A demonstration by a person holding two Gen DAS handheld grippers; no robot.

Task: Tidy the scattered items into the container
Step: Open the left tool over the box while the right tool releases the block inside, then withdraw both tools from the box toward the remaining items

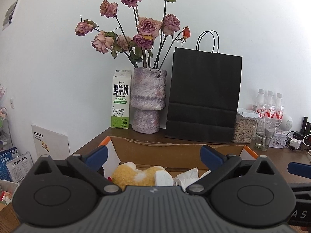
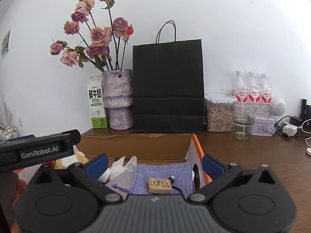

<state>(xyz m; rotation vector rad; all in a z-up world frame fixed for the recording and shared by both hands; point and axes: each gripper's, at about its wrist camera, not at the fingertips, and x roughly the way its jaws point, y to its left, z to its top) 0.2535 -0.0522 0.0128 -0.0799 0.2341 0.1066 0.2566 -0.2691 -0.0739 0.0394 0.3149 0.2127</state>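
Though fuzzy, plush [image 1: 134,174] w/ cardboard box [image 1: 155,149]

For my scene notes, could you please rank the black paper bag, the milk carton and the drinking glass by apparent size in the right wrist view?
1. black paper bag
2. milk carton
3. drinking glass, which stands nearer the camera than the other two

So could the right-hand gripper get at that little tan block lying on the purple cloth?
Probably yes. The right gripper is open and empty, and the tan block lies uncovered on the purple cloth just below it.
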